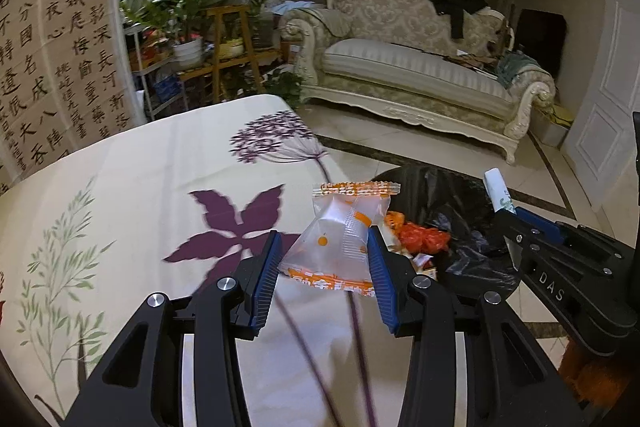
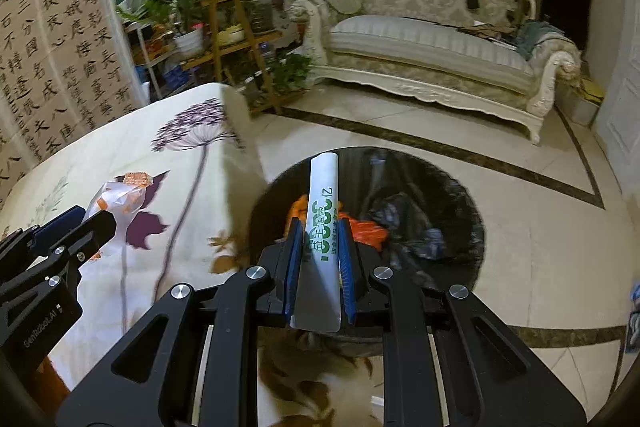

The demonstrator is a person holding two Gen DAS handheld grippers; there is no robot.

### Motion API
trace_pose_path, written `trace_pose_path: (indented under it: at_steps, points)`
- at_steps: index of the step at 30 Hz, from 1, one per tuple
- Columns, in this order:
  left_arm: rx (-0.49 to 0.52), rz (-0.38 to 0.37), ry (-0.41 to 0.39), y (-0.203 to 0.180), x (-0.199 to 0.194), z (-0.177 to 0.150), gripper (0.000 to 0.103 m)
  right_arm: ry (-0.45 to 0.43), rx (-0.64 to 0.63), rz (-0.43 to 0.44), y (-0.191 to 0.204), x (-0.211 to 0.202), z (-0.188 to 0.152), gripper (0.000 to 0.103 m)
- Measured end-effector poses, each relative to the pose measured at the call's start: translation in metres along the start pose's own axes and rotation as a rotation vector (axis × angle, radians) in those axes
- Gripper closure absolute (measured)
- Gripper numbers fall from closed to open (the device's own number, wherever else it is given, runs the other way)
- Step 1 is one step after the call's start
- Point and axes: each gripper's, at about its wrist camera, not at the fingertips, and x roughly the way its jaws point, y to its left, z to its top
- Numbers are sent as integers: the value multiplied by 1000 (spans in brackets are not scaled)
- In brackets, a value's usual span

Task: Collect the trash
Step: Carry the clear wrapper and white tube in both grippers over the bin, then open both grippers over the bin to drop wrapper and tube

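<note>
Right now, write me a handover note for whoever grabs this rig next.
Left gripper: shut on a clear plastic wrapper with orange print, held above the edge of the floral tablecloth.
Right gripper: shut on a white sachet with green lettering, over the black-lined trash bin.
Done: orange wrappers already lie in the bin.
Left: drop the sachet, carry the wrapper over the bin and release it.

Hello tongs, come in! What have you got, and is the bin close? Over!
Left tongs shut on clear orange wrapper. Right tongs shut on white packet. Black-lined bin just ahead, trash already inside. Nothing in the way.
</note>
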Motion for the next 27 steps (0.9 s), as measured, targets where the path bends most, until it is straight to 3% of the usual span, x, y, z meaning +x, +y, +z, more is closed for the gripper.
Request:
trace_pose_path:
  at_steps: [22,27]
  points:
    - [136,-24,52,-64,73,22,59,46,77,-47,-42,52,9,85]
    - [153,-22,66,-69,80,21,49,53,93,-48,-47,58,9,81]
